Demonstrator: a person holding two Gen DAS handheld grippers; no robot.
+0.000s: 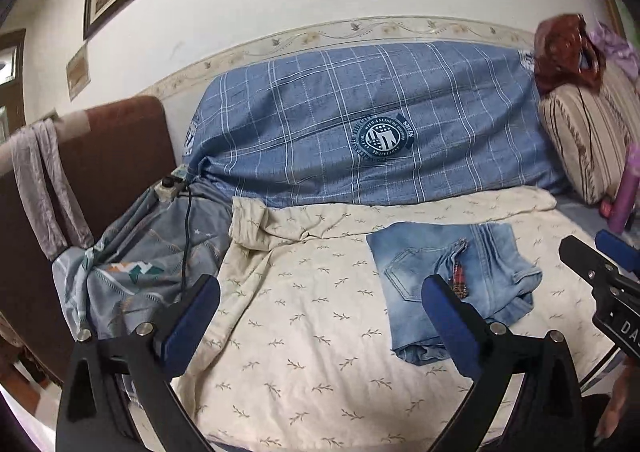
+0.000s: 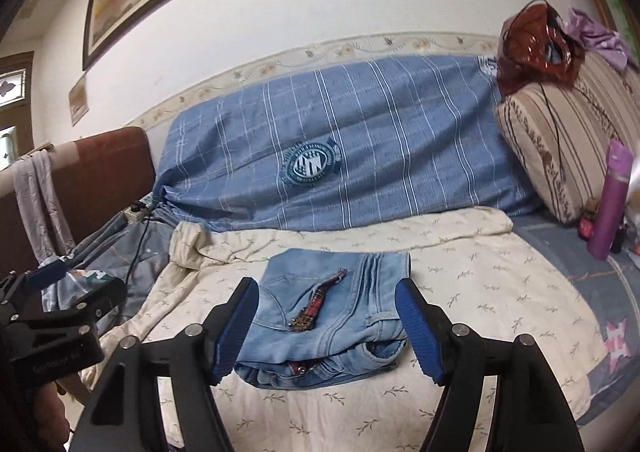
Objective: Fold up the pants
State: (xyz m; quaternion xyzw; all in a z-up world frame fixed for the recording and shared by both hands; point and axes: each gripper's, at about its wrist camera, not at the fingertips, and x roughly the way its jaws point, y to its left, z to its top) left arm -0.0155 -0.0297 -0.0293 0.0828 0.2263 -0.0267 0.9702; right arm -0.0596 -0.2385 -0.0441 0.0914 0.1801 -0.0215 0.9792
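Both of my grippers are up off the bed and empty. Left gripper (image 1: 320, 316): jaws spread wide, nothing between the blue pads, only cream sheet (image 1: 304, 332) seen through the gap. Right gripper (image 2: 326, 328): jaws open, somewhat narrower than the left; the folded pants (image 2: 328, 316) show between the pads in this view but lie on the bed beyond them, with no pad pressing on the denim. The pants are pale blue jeans, folded into a compact squarish bundle, lying flat on the cream leaf-print sheet near the middle of the bed. A back pocket faces up on the left part of the bundle, a small red plaid tab lies across the top, and the waistband and a rolled opening face the near edge. From the left wrist view the bundle (image 1: 452, 284) sits right of centre, partly behind my right-hand pad. Behind the pants, against the wall, a long blue checked bolster (image 1: 360, 123) with a round crest. A striped pillow (image 2: 560, 139) lies at the right end, with a red-brown plastic bag (image 2: 536, 47) on top and a purple bottle (image 2: 612, 195) beside it. At the left, a brown headboard (image 1: 112, 155) with a grey cloth (image 1: 44, 187) draped over it, and a crumpled grey-blue quilt (image 1: 152, 264) crossed by a black cable. Each gripper shows at the edge of the other's view.
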